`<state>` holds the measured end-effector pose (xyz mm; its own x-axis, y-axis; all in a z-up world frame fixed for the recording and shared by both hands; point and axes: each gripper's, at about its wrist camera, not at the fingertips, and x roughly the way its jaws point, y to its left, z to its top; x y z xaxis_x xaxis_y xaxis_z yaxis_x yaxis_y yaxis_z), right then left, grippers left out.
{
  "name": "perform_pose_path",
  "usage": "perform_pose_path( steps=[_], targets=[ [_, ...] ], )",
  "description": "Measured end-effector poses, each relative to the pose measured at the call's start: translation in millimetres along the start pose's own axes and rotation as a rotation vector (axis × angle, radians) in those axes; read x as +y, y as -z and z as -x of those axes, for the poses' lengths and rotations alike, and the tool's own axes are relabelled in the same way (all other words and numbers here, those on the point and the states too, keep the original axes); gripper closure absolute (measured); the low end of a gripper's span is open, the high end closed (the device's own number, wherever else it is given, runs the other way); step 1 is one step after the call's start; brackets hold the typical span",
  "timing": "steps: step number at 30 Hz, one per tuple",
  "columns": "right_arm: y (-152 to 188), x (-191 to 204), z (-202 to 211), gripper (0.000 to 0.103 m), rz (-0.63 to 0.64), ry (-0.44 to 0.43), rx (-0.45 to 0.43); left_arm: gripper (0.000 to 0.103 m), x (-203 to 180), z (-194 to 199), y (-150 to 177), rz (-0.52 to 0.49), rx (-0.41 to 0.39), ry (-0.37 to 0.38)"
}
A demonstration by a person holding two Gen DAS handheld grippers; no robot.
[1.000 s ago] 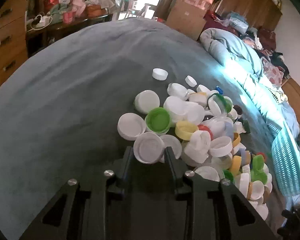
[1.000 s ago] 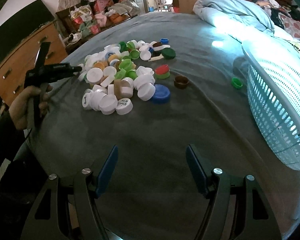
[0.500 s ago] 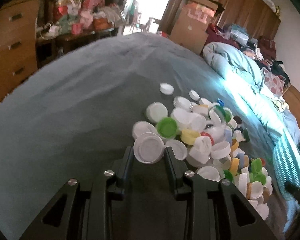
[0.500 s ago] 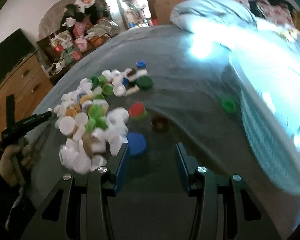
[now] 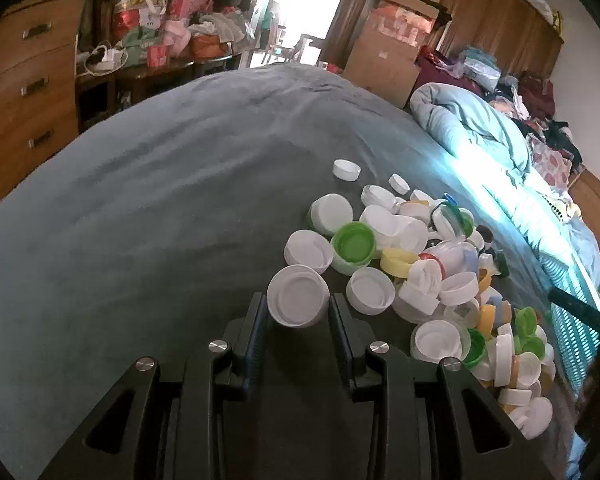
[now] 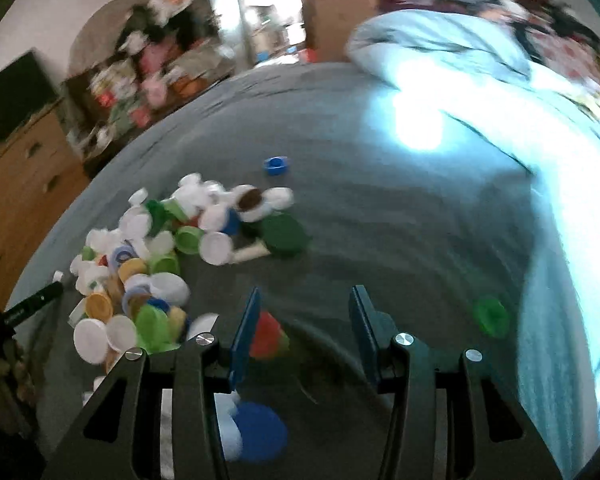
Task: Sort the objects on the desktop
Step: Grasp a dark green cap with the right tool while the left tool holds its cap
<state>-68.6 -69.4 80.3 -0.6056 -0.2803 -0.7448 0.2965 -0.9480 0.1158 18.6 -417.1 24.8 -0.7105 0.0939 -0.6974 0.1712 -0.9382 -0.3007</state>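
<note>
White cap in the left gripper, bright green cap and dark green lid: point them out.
White cap (image 5: 298, 300), left wrist view, inner face.
Bright green cap (image 5: 354, 243), left wrist view, hollow inside.
Dark green lid (image 6: 285, 234), right wrist view, top.

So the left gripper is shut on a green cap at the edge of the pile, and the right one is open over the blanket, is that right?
Not quite. The cap held by the left gripper is the white cap, not a green one; the left wrist view shows it between the fingers. The green cap lies further off in the pile. The rest holds: the right gripper is open over the blanket.
</note>
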Motion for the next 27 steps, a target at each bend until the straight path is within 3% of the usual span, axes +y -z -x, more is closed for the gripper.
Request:
perform_pose_path(
  steps=[3, 7, 14, 15, 27],
  targets=[
    [-15.9, 8.9, -25.0, 0.061, 0.049, 0.002, 0.026, 0.07, 2.5, -3.0, -0.2, 0.011, 0.012, 0.008],
    [-29.7, 4.7, -56.2, 0.061, 0.02, -0.024, 0.073, 0.07, 1.4, -2.6, 0.5, 0.006, 0.011, 0.006],
    [-24.0, -5.9, -80.2, 0.062, 0.0, -0.054, 0.138, 0.07, -0.6, -3.3, 0.6, -0.006, 0.015, -0.004],
    [-23.7, -8.1, -77.8, 0.069, -0.008, -0.066, 0.134, 0.07, -0.3, -2.9, 0.1, -0.005, 0.015, -0.003],
    [-5.2, 13.4, 37.9, 0.069, 0.025, -0.178, -0.062, 0.07, -25.1, 37.5, 0.5, -0.103, -0.048, -0.004]
  ],
)
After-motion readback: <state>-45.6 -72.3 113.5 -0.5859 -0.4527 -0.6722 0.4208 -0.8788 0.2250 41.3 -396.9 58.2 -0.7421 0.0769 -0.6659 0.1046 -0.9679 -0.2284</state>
